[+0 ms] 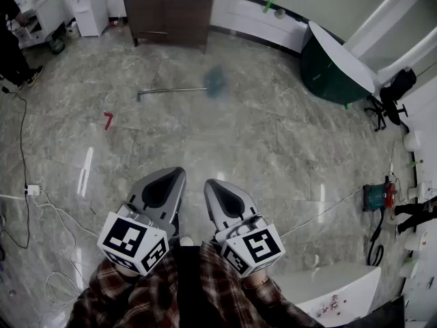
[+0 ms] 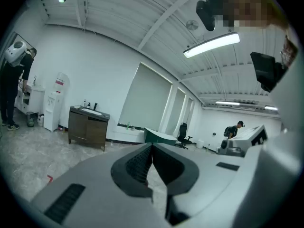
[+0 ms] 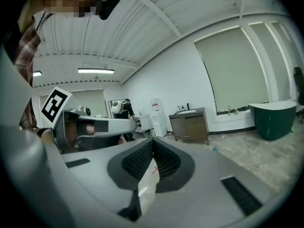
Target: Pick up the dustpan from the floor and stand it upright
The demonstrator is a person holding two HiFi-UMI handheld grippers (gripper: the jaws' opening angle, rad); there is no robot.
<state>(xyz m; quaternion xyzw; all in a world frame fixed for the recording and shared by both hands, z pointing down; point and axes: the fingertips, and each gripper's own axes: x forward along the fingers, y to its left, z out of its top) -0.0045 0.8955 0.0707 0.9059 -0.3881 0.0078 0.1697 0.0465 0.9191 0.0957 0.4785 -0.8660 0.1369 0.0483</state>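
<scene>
The dustpan lies flat on the marble floor far ahead, a blurred blue pan with a long thin metal handle stretching left. Both grippers hang close to my body, well short of it. My left gripper is shut, its grey jaws meeting at the tip with nothing between them; the left gripper view shows the same closed tip. Beside it, the right gripper is also shut and holds nothing, its dark pads pressed together at the tip. Neither gripper view shows the dustpan.
A brown cabinet and a white dispenser stand by the far wall. A dark green tub and an office chair are at the right. A red marker, cables and a blue machine lie on the floor. A person stands far left.
</scene>
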